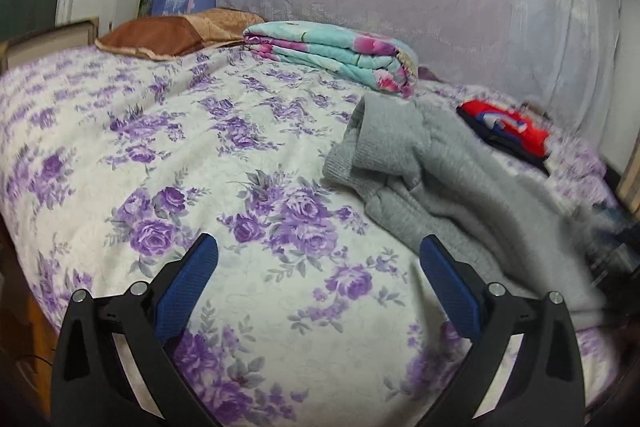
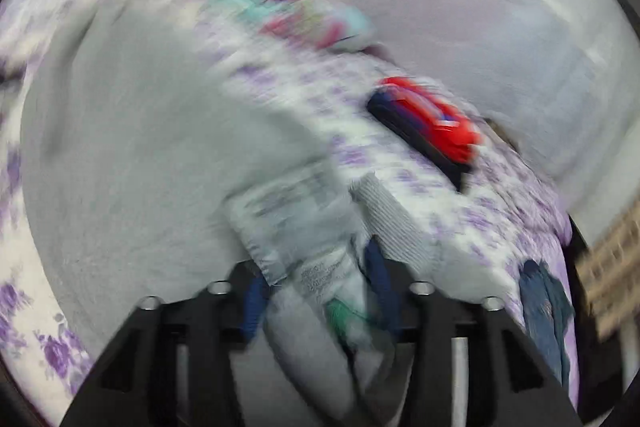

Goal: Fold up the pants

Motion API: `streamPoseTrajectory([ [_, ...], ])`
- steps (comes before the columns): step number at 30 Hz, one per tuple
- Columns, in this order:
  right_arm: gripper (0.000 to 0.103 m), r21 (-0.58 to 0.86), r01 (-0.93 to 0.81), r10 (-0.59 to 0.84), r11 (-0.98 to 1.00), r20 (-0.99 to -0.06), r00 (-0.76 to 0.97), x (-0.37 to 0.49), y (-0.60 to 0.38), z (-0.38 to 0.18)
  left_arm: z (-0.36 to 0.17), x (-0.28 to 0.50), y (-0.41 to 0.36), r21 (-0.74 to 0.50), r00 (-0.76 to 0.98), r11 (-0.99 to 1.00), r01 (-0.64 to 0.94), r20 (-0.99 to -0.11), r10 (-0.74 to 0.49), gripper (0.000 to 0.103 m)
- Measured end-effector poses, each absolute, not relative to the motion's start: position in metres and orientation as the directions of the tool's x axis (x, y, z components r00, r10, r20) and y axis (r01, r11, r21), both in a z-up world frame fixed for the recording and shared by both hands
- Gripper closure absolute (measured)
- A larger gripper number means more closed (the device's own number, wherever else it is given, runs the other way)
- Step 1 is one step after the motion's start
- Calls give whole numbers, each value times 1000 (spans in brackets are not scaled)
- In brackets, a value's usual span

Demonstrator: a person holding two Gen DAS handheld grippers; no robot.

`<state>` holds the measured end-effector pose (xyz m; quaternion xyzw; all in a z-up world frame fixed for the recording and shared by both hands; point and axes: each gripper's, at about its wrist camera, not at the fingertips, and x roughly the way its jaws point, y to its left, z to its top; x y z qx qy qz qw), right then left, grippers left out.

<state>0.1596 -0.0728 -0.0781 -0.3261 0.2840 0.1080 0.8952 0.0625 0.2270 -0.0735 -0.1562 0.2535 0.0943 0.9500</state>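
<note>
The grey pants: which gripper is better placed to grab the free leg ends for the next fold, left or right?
Probably the left. The left gripper is open and holds nothing, above the bedspread beside the grey pants, cuffs ahead of it. The right gripper is already shut on the waistband end.

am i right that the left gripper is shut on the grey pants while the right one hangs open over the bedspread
No, the sides are swapped. The right wrist view shows the right gripper shut on the grey pants. The left wrist view shows the left gripper open over the bedspread.
</note>
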Motion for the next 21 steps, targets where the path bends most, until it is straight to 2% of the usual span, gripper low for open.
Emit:
streamPoseTrajectory([
  [1,49,-572,-341,-20,746,-531,847,152,-67,-80,-73,62,229,-268,858,930,-252,-507,87,5],
  [3,22,-489,-400,88,775,-543,835,137,-74,-60,-74,61,230,-282,861,926,-251,-502,80,5],
  [5,16,-337,-477,247,812,-542,803,120,-90,-31,-74,63,227,-257,856,931,-260,-507,99,5],
  [7,16,-225,-512,348,829,-510,786,112,-108,-5,-75,65,220,-211,847,938,-274,-515,132,5],
  [8,16,-199,-494,353,846,-486,800,113,-116,7,-76,65,218,-194,844,940,-280,-517,144,5],
  [10,16,-189,-379,274,906,-420,865,121,-130,23,-76,66,217,-175,840,942,-286,-519,159,5],
  [12,16,-202,-273,174,940,-406,897,138,-137,24,-76,65,217,-182,842,941,-285,-517,154,5],
  [14,16,-207,-251,126,945,-479,869,162,-134,4,-76,65,218,-187,843,941,-283,-516,151,5],
  [16,14,-222,-332,107,917,-664,740,187,-118,-44,-76,65,217,-182,842,941,-285,-517,155,5],
  [17,10,-266,-363,79,893,-701,709,189,-107,-71,-76,65,217,-179,841,941,-286,-518,157,5],
  [18,11,-321,-344,58,882,-651,757,183,-102,-76,-76,65,217,-177,840,942,-287,-519,158,5],
  [19,11,-311,-348,62,884,-662,747,181,-101,-69,-76,65,217,-176,840,942,-287,-518,159,5],
  [21,11,-196,-383,154,903,-684,713,180,-113,-52,-76,66,217,-178,840,941,-287,-518,158,5],
])
